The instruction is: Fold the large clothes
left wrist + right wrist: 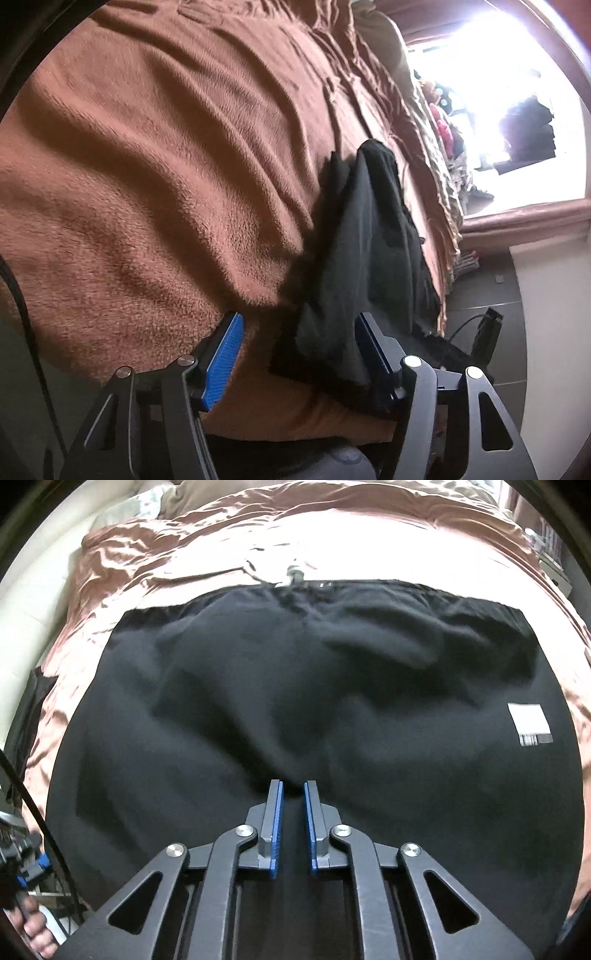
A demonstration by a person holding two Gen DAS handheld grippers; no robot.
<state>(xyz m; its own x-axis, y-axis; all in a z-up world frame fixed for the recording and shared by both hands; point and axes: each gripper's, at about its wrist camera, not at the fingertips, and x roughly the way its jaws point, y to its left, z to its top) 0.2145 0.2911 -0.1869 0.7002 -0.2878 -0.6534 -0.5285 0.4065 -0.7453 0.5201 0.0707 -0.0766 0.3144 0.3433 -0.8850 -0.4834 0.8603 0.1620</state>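
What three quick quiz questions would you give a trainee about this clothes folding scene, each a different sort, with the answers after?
1. True or false: the left tool has its jaws wide apart.
2. The garment is: A white, B black, C red?
3. What small white thing sits on the garment in the right wrist view?
Key: 1 true; 2 B; 3 a label.
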